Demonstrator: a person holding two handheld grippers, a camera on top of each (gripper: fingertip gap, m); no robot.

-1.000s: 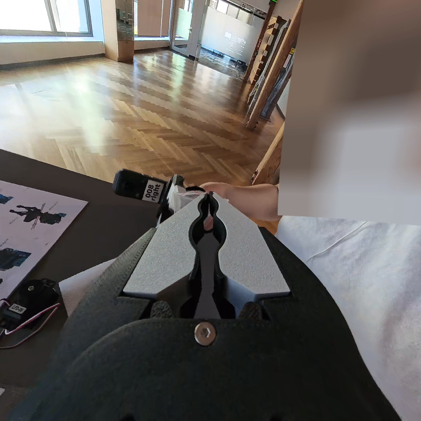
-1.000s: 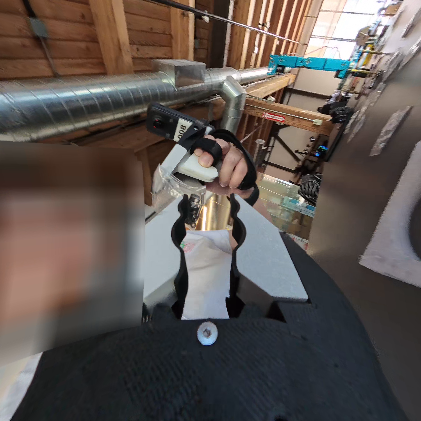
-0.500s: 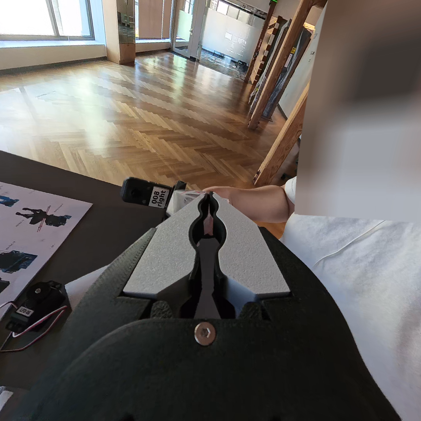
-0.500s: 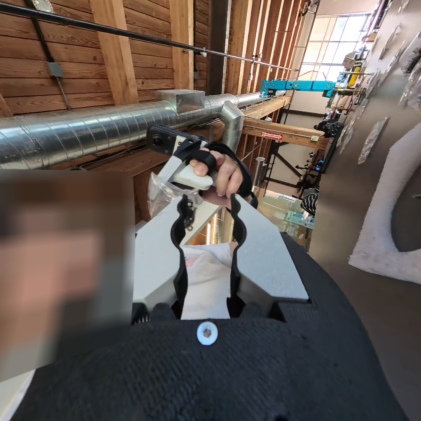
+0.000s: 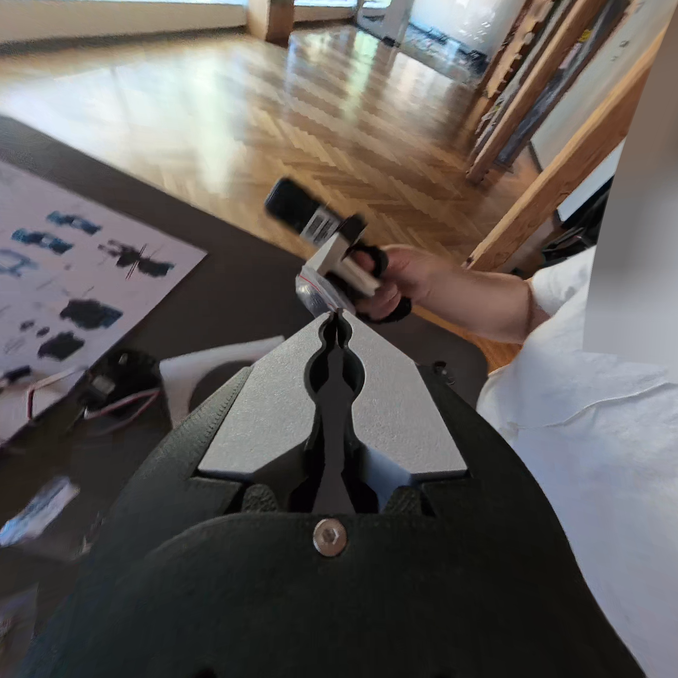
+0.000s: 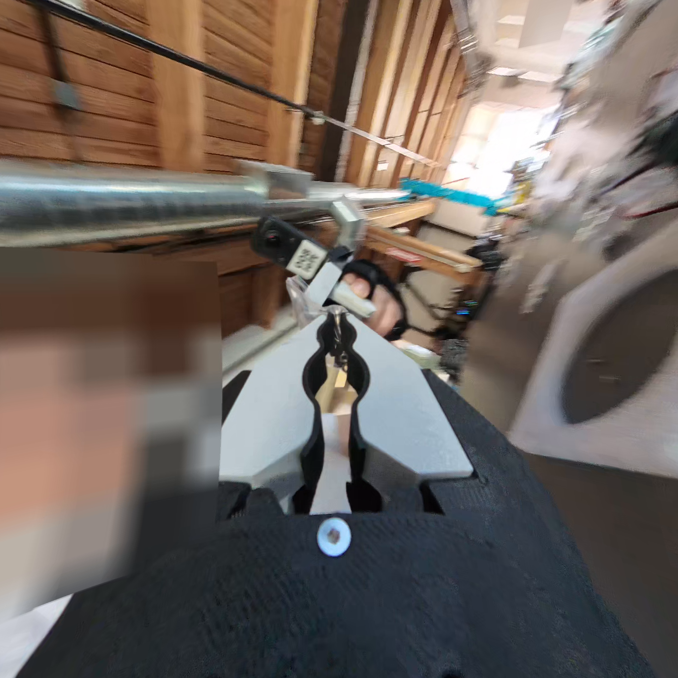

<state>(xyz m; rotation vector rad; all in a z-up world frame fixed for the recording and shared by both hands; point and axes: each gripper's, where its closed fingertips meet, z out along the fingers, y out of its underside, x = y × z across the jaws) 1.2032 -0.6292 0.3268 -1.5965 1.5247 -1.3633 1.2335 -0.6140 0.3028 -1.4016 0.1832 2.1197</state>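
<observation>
Left gripper [image 5: 336,318] closed on the clear plastic bag [image 5: 317,293]; right gripper [image 6: 335,320] pinched onto the bag's other edge. A grip at the rims is judged best, tension kept even. Servo with wires [image 5: 110,385] and printed sheet [image 5: 91,279] noted by the dark worktop's [image 5: 234,279] left edge. Herringbone floor [image 5: 293,110] beyond.

Left gripper [image 5: 336,318]: fingers closed, tips meeting, pointed toward the right hand [image 5: 394,282]. Right gripper [image 6: 336,323]: fingers drawn nearly together at the tips, pointed toward the left hand [image 6: 381,304]. Both held raised, facing each other, tips near. Right forearm bare, extended from a white sleeve.
</observation>
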